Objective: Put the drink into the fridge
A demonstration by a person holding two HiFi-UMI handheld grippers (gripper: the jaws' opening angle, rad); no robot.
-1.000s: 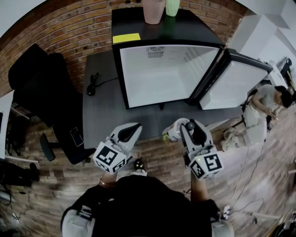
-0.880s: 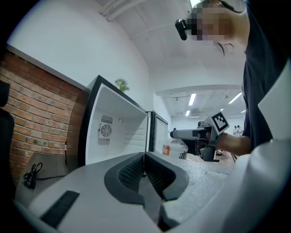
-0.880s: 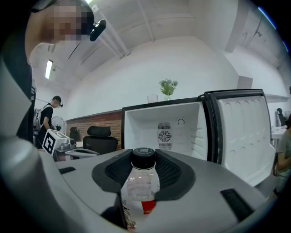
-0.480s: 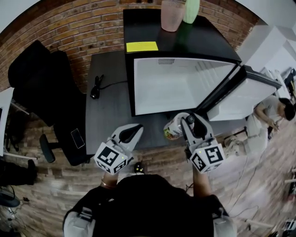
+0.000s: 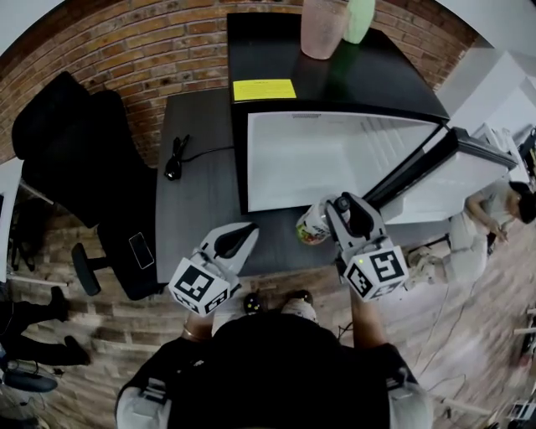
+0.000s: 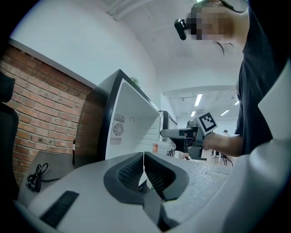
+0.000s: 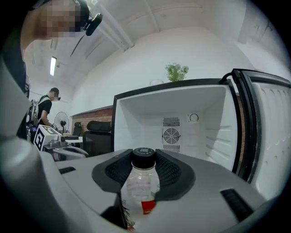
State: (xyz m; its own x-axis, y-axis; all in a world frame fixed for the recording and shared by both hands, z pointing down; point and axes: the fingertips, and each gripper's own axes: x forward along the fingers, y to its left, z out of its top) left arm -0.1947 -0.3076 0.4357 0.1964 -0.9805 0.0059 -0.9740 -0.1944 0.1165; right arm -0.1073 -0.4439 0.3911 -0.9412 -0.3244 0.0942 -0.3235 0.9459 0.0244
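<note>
My right gripper [image 5: 335,211] is shut on a clear drink bottle [image 5: 313,225] with a black cap and a red-and-white label, held in front of the open fridge. In the right gripper view the bottle [image 7: 139,187] stands upright between the dark pads, and the fridge's bare white inside [image 7: 182,123] lies straight ahead. The black mini fridge [image 5: 335,67] stands on a dark table, its door [image 5: 452,176] swung out to the right. My left gripper [image 5: 237,240] hangs shut and holding nothing at the table's front edge; in its own view the jaws [image 6: 143,169] meet.
A pink cup [image 5: 322,25] and a green one [image 5: 358,18] stand on the fridge top beside a yellow note [image 5: 264,89]. A black cable [image 5: 174,159] lies on the dark table [image 5: 193,209]. A black office chair [image 5: 75,167] stands to the left. A person [image 5: 494,226] crouches at the right.
The head view has drawn nearer the fridge, which now looms larger. My right gripper with the bottle has risen toward the fridge opening. The left gripper has hardly moved.
</note>
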